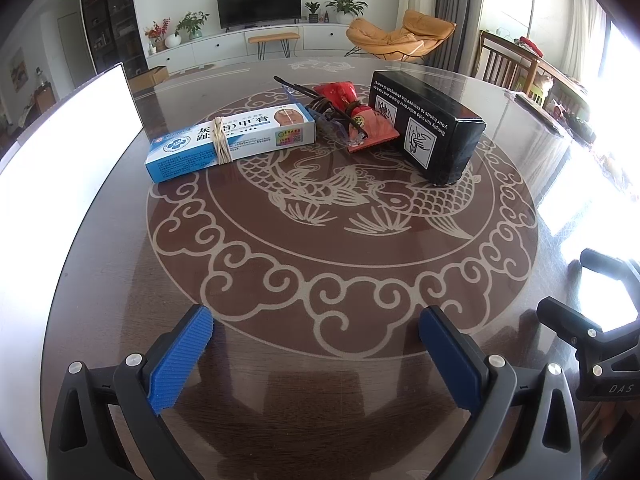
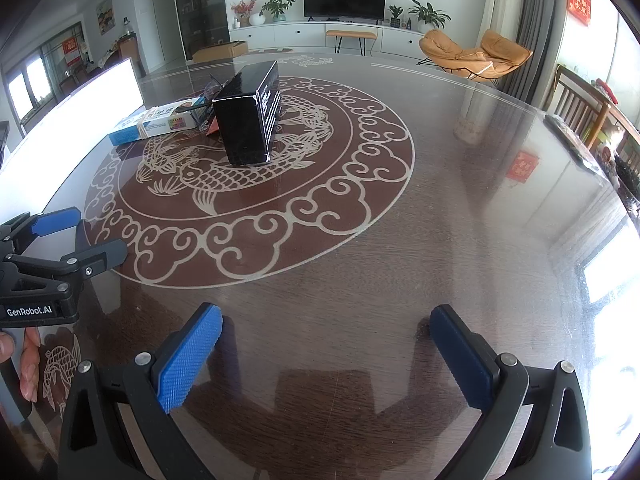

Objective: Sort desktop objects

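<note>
Both the left gripper and the right gripper hung released and empty over the counter. At centre frame lay a blue-and-white box, a red packet and a black box, closed.

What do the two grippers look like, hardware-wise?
Both match. The left gripper and right gripper have black plastic bodies with triangular cutouts, silver rivets at the pivots, and blue cross-hatched rubber pads on the fingers. From the right wrist view, the left unit's side reads "GenRobot.AI" in white; from the left wrist view, the right unit shows "DAS". No cables visible.
</note>
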